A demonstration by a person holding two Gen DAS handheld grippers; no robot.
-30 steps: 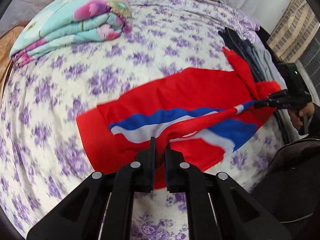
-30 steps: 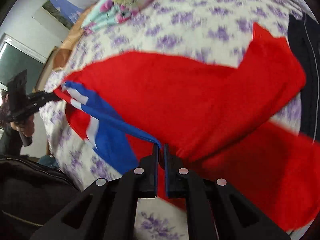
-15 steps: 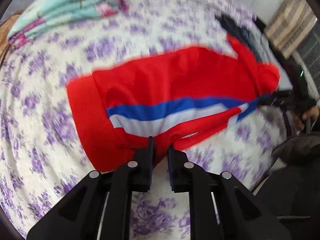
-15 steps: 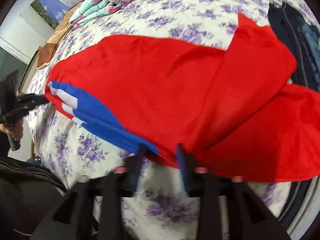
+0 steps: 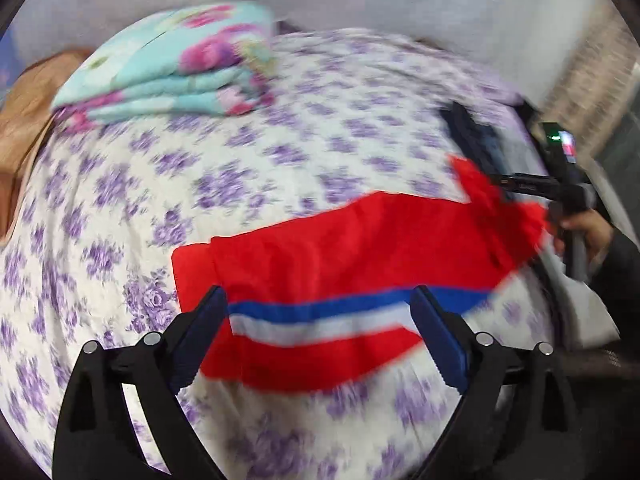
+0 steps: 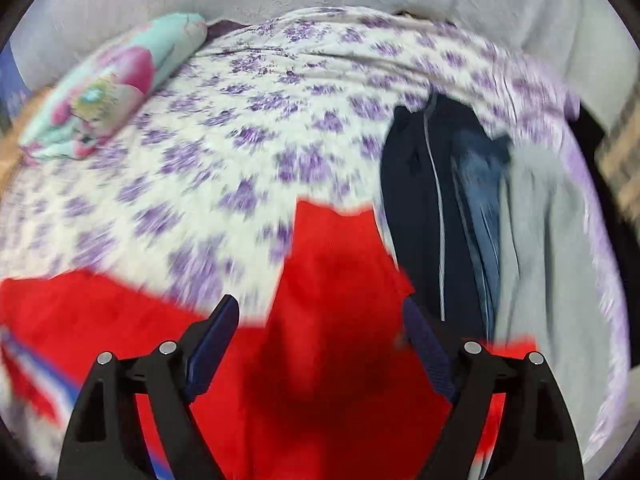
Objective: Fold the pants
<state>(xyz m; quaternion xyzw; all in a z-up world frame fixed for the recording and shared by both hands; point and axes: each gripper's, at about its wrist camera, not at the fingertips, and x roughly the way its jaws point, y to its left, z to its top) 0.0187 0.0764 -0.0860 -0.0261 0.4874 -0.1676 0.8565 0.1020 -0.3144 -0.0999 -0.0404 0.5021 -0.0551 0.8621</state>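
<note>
**Now both grippers have let go of the red pants**

Just below the left gripper (image 5: 320,312) lie the red pants (image 5: 360,248), flat on the flowered bed (image 5: 280,152), their long axis running left to right across the lower middle of the left wrist frame, the blue-and-white stripe along the near edge. Its jaws have just been opening and stand wide, with the cloth seen between them but not pinched. At the right edge of that frame the right gripper (image 5: 520,186) sits by the bunched end of the pants; in its own view its jaws have also just been opening, stand apart and press nothing, red cloth beneath. For a fold along the length, I judge the left gripper nearer the flat end.

Count: one pair of red pants, two grippers, one folded floral quilt (image 5: 168,68) at upper left, one pile of dark and grey clothes (image 6: 460,200) at the right.
</note>
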